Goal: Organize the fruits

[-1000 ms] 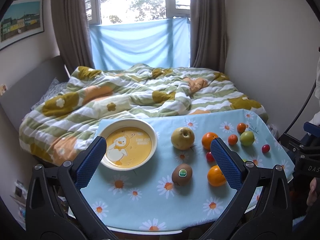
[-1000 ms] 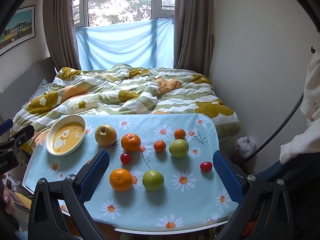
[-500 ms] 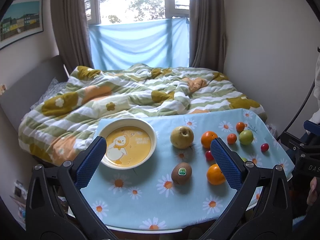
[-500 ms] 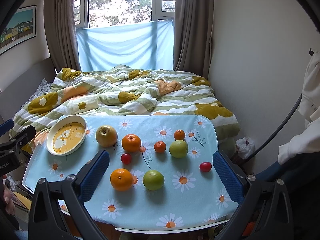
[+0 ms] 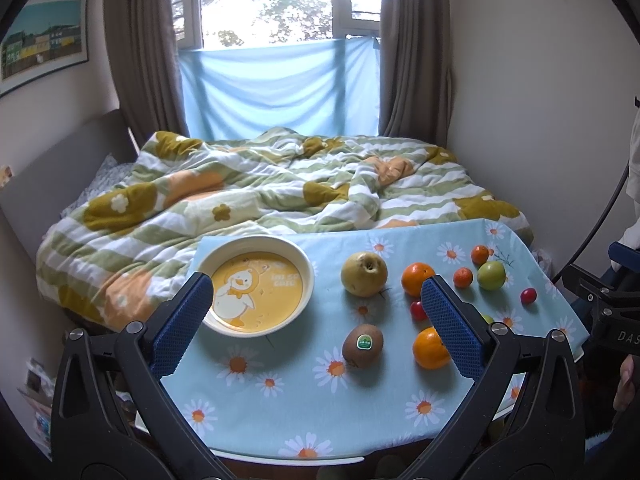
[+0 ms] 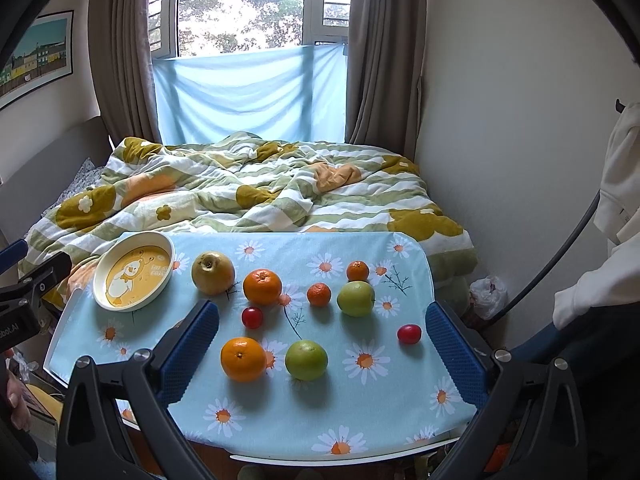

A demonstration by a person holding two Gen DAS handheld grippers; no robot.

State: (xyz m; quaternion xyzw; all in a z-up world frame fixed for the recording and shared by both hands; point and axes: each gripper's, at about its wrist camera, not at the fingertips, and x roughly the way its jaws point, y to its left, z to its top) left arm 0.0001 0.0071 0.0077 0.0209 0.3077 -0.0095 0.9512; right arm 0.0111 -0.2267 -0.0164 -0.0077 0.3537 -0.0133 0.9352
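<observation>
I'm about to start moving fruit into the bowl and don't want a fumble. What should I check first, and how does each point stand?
1. Bowl holds no fruit, so there is room: ok.
2. Left gripper open, nothing held: ok.
3. Right gripper open, nothing held: ok.
4. Kiwi lies apart from the near orange, room for the fingers: ok.
5. Pear sits free beside the bowl, untouched: ok.
6. Height of the grippers above the tablecloth: cannot tell.
</observation>
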